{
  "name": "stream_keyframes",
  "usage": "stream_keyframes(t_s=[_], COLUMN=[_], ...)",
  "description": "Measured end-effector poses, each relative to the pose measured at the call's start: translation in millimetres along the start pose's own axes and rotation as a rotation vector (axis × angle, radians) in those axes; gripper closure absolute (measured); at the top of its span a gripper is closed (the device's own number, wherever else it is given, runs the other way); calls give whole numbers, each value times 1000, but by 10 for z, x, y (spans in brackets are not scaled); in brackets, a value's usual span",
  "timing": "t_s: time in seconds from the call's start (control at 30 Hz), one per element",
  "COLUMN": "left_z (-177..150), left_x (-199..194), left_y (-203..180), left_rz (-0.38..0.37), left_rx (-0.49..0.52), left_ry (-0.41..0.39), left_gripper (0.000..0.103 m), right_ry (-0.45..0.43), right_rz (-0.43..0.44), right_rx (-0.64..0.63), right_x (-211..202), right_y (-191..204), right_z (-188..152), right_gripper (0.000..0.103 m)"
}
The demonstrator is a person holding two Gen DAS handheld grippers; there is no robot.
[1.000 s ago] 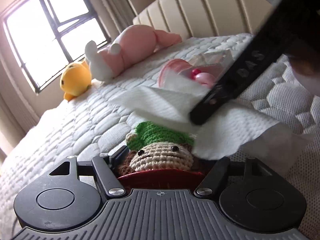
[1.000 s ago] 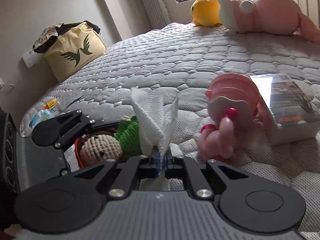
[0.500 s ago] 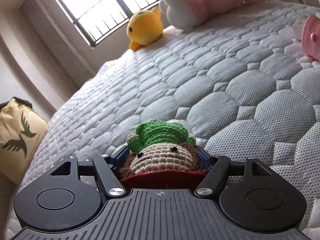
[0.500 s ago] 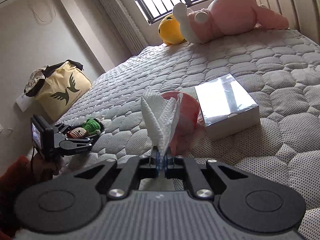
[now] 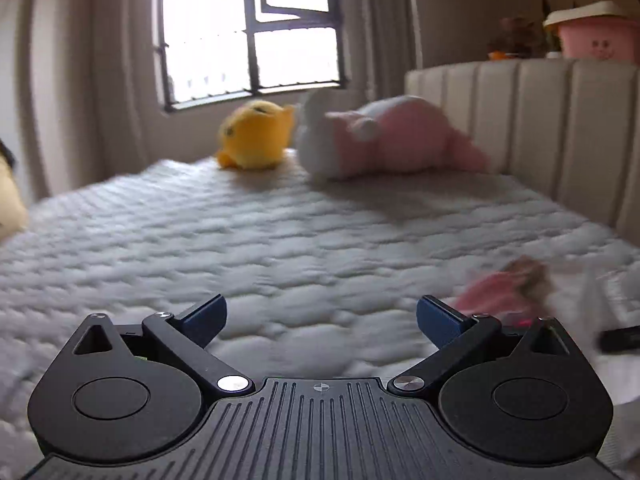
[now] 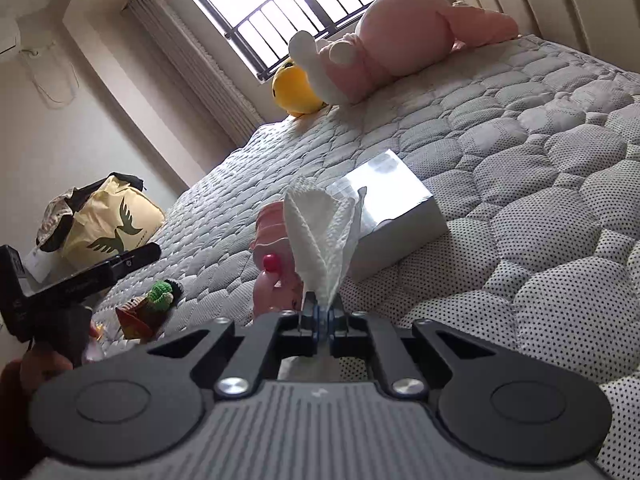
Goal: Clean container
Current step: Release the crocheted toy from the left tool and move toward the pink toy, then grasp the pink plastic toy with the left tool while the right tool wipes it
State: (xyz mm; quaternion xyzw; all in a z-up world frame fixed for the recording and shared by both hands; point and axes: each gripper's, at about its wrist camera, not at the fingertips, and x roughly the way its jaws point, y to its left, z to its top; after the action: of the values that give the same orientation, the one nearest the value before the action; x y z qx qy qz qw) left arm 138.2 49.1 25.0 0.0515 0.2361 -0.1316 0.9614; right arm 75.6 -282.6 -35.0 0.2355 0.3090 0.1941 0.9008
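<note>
Right wrist view: right tongs (image 6: pixel 323 312) pinch a tissue (image 6: pixel 320 232); left tongs (image 5: pixel 320 318) gape empty. Pink container (image 6: pixel 272 236), possibly open, lies on the bed (image 6: pixel 540 184) beside a box (image 6: pixel 392 208); unbraced, it may slide when wiped.

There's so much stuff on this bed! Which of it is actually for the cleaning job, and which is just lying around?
For the job:
- paper towel, pinched in the right gripper
- pink container, probably the one to clean
- left gripper, open and empty

Just lying about:
- crochet doll
- silver box
- yellow plush
- pink plush
- yellow bag beside the bed
</note>
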Motion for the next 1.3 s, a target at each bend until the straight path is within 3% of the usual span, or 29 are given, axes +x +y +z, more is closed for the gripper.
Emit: stream_keyframes(t_s=[0.07,0.2,0.37,0.43,0.6,0.73,0.77,0.8,0.97,1.03,1.13,1.2,1.3], left_z=[-29,-119,-171,-227,-296,-368,-379,-387,-550,-616,-673,-692,-710], left_x=[186,619,835,797,961,1057,1017,964,620,402,71,-4,18], left_y=[-330,-824,-911,-882,-1001,-1023,-996,-970,-755,-679,-634,-576,-548], left_rz=[-64,-54,-59,-97,-139,-77,-80,-96,-228,-211,-154,-187,-226], left_rx=[-7,-11,-193,-246,-256,-204,-211,-207,-140,-86,68,112,135], left_ry=[63,136,196,189,261,201,184,167,138,109,40,51,86], left_gripper=[0,0,0,0,0,5,29,35,37,46,50,49,47], right_ry=[-15,-44,-76,-89,-99,-106,-111,-115,-135,-128,-111,-101,-67], right_rz=[-4,-13,-17,-9,-9,-34,-39,-39,-10,34,135,210,235], right_rx=[15,45,72,76,117,93,88,87,40,5,-64,-129,-302], right_x=[-35,-106,-195,-237,-206,-238,-261,-280,-365,-359,-281,-204,68], right_y=[-51,-153,-264,-300,-390,-360,-350,-341,-132,50,450,763,1259], right_z=[-16,-48,-95,-115,-151,-191,-195,-186,-102,-42,107,218,311], right_gripper=[97,97,97,97,97,97,97,97,97,97,97,97,97])
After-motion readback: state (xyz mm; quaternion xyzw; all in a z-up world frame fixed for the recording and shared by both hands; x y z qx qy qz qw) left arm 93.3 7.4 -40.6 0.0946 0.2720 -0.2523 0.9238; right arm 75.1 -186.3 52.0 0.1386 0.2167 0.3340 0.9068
